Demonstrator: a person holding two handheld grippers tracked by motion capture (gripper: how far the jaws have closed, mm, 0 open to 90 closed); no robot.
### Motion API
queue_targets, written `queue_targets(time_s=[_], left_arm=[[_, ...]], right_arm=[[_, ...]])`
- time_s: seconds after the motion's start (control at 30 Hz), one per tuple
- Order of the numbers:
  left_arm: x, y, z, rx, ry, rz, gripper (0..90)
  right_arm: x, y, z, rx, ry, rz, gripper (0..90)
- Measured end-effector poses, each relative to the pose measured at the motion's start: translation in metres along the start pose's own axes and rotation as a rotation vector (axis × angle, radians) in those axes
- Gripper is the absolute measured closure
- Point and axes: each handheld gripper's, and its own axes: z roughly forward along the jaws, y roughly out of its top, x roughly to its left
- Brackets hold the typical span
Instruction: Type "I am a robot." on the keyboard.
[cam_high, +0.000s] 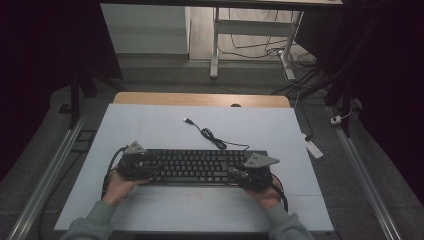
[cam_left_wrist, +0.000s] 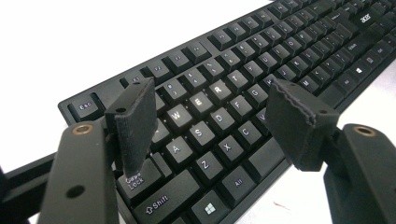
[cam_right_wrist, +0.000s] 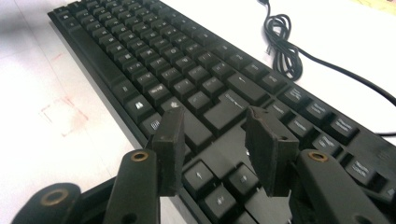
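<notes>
A black keyboard (cam_high: 195, 166) lies across the near middle of the white mat. My left gripper (cam_high: 151, 170) is at its left end, held in the person's left hand. In the left gripper view the left gripper (cam_left_wrist: 210, 112) stands open over the letter keys (cam_left_wrist: 212, 112), one pad (cam_left_wrist: 135, 126) low by the Caps Lock key. My right gripper (cam_high: 234, 173) is at the keyboard's right end. Seen from the right gripper view, the right gripper (cam_right_wrist: 212, 123) is open above the arrow keys (cam_right_wrist: 219, 182), with nothing pressed between the pads. The keyboard's cable (cam_high: 212, 137) coils behind it.
The cable ends in a USB plug (cam_high: 187, 120) on the white mat (cam_high: 150, 125). Faint red marks (cam_right_wrist: 63, 114) show on the mat in front of the keyboard. A white power strip (cam_high: 314, 148) lies on the floor at the right. Desk legs (cam_high: 215, 45) stand beyond the table.
</notes>
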Motion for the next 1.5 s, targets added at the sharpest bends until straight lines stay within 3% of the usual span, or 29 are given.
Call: queue_targets(time_s=[0.2, 0.33, 0.63, 0.7, 1.17, 1.5], left_arm=[[-0.001, 0.000, 0.001, 0.004, -0.003, 0.009, 34.5], [-0.003, 0.000, 0.001, 0.000, -0.005, 0.036, 41.2], [-0.012, 0.000, 0.003, 0.017, -0.056, 0.110, 83.2], [-0.014, 0.000, 0.005, 0.029, -0.068, 0.124, 88.6], [-0.030, -0.003, 0.024, 0.105, -0.100, 0.189, 88.7], [-0.037, -0.005, 0.031, 0.129, -0.109, 0.211, 88.7]], right_arm=[[-0.002, -0.003, -0.004, -0.008, -0.002, 0.005, 57.3], [-0.002, -0.002, -0.003, -0.010, -0.002, 0.004, 57.3], [-0.002, -0.002, -0.003, -0.002, -0.006, -0.003, 57.1], [-0.002, -0.002, -0.003, -0.001, -0.007, -0.004, 57.0], [-0.003, -0.002, -0.002, -0.001, -0.007, -0.006, 56.9], [-0.003, -0.002, -0.001, 0.003, -0.008, -0.008, 56.8]])
